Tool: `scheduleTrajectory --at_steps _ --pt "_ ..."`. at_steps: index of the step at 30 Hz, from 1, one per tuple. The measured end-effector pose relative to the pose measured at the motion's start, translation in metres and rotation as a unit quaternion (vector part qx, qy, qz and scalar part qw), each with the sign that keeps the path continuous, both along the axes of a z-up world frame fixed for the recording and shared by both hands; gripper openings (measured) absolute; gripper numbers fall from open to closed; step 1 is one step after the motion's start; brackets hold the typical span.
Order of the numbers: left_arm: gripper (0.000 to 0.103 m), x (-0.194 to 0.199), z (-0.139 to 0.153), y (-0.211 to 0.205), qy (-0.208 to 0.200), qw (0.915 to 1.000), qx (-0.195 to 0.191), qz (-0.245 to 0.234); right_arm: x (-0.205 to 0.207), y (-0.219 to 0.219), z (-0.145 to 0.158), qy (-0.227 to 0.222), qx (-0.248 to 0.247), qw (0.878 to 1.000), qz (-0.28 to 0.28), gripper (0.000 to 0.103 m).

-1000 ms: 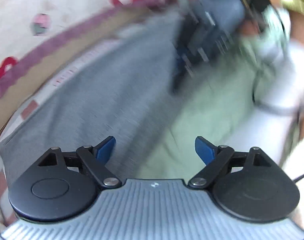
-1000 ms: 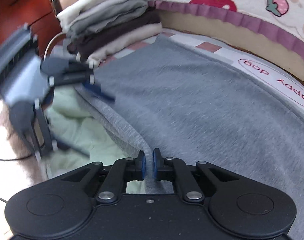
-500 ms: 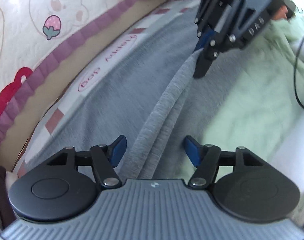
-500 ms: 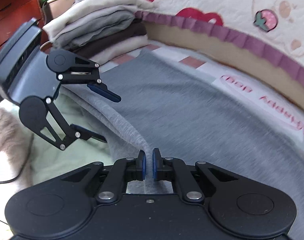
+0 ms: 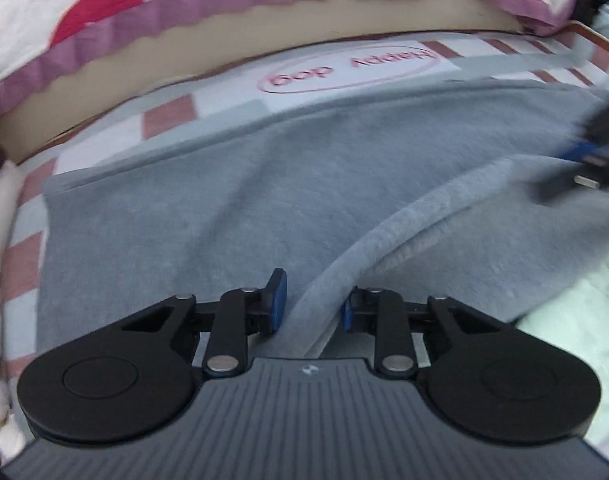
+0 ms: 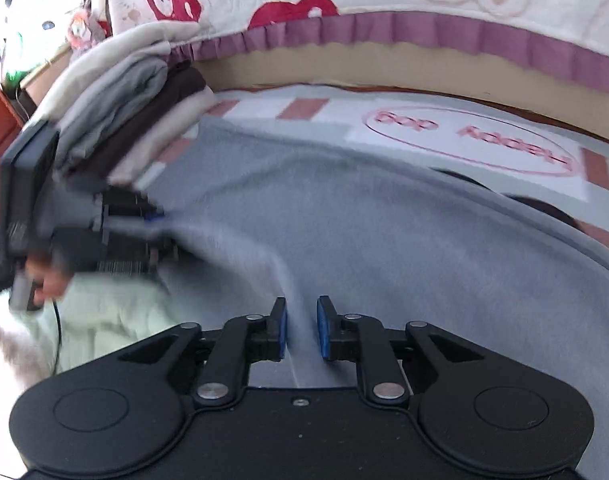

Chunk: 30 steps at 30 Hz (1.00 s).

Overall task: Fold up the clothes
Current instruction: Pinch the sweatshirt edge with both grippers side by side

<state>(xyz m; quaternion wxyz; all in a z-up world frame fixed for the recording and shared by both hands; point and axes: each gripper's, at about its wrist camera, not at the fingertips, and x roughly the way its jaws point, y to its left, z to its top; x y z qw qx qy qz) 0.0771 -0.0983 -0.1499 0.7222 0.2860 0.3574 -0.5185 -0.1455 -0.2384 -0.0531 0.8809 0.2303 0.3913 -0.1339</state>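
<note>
A grey fleece garment [image 5: 224, 216] lies spread over a checked mat, also in the right wrist view [image 6: 364, 232]. Its near edge is raised into a ridge [image 5: 384, 240]. My left gripper [image 5: 310, 304] has its jaws narrowed around this ridge, with a small gap on the left pad [image 5: 278, 300]. My right gripper [image 6: 302, 330] holds the same ridge farther along, with the cloth between its slightly parted pads [image 6: 281, 330]. Each gripper shows blurred in the other's view: the right one [image 5: 592, 160], the left one [image 6: 116, 220].
A stack of folded clothes [image 6: 124, 108] stands at the mat's left end. A checked mat [image 5: 344, 68] with a pink oval label lies under the garment. A quilted cover with a purple frill [image 6: 424, 36] rises behind. A pale green cloth [image 6: 104, 312] lies at the near side.
My left gripper has moved in over the raised grey edge and its jaws have closed down around it. My right gripper's pads have parted a little. Both grippers have shifted toward the far side.
</note>
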Motion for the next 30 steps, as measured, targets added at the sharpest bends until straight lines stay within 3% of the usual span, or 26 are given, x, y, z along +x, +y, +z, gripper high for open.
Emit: scheduleTrajectory --at_steps 3,8,10,12,15,22,25,26,27,28,30 --pt "0.023 0.004 0.000 0.002 0.006 0.9998 -0.008 0.016 -0.041 0.012 0.011 0.016 -0.022 1.000 -0.005 0.038" --pt "0.023 0.003 0.001 0.002 -0.005 0.9995 -0.018 0.024 -0.107 0.038 0.016 0.075 -0.080 0.992 -0.066 0.040" --pt "0.023 0.004 0.001 0.003 -0.005 0.9993 -0.022 0.029 -0.123 0.052 0.004 0.117 -0.139 0.980 -0.085 0.040" --pt "0.023 0.005 0.001 0.003 -0.008 0.9991 -0.025 0.033 -0.133 0.061 -0.012 0.154 -0.195 0.964 -0.098 0.049" --pt "0.023 0.007 0.002 0.005 -0.017 0.9986 -0.028 0.041 -0.144 0.062 -0.036 0.205 -0.256 0.937 -0.122 0.050" --pt "0.023 0.013 -0.002 0.006 -0.016 0.9980 -0.030 0.053 -0.156 0.078 -0.036 0.190 -0.271 0.942 -0.060 0.055" --pt "0.023 0.012 -0.002 0.005 -0.018 0.9979 -0.031 0.053 -0.154 0.082 -0.048 0.220 -0.335 0.915 -0.052 0.056" --pt "0.023 0.012 -0.002 0.006 -0.019 0.9979 -0.032 0.054 -0.155 0.081 -0.049 0.227 -0.356 0.904 -0.060 0.054" --pt "0.023 0.012 -0.003 0.006 -0.019 0.9978 -0.032 0.056 -0.158 0.076 -0.043 0.222 -0.365 0.901 -0.079 0.029" --pt "0.023 0.012 -0.003 0.007 -0.020 0.9977 -0.032 0.057 -0.163 0.069 -0.033 0.205 -0.359 0.905 -0.098 0.016" --pt "0.023 0.013 -0.001 0.010 -0.025 0.9976 -0.035 0.054 -0.171 0.054 -0.011 0.162 -0.340 0.917 -0.136 0.014"
